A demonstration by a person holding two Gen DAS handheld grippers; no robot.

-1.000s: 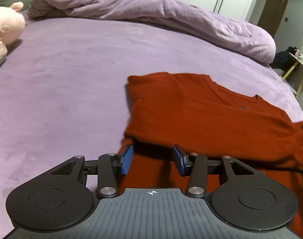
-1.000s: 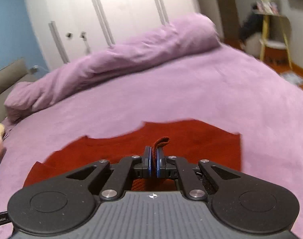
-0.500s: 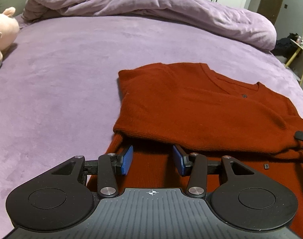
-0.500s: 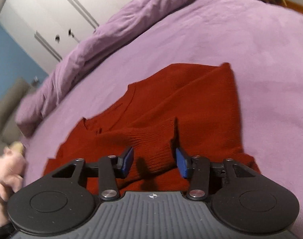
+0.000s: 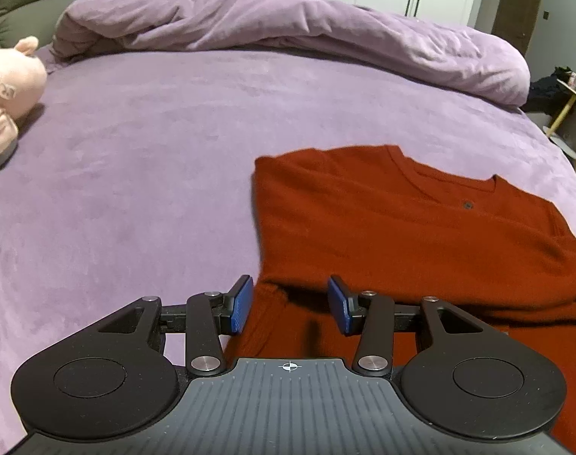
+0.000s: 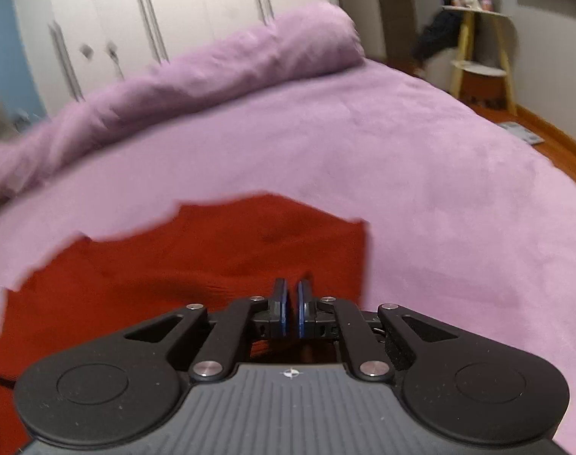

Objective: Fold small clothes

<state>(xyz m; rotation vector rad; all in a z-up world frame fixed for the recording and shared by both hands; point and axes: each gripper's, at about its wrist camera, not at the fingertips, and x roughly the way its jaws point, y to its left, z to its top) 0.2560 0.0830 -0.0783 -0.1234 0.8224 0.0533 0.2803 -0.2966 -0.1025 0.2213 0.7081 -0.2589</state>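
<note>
A rust-red knit sweater lies flat on the purple bed, its neckline toward the far side and a sleeve folded across its front. My left gripper is open, its blue pads either side of the sweater's lower left part, just above the cloth. In the right wrist view the sweater lies under and ahead of my right gripper. The right jaws are shut with only a thin slit between the pads. No cloth shows between them.
A rolled purple duvet runs along the far side of the bed. A pink plush toy lies at the left edge. White wardrobe doors stand behind. A yellow side table stands right of the bed.
My right gripper went from open around the sweater's folded sleeve to shut, and its view tilted up. My left gripper stayed open and shifted left along the sweater.
</note>
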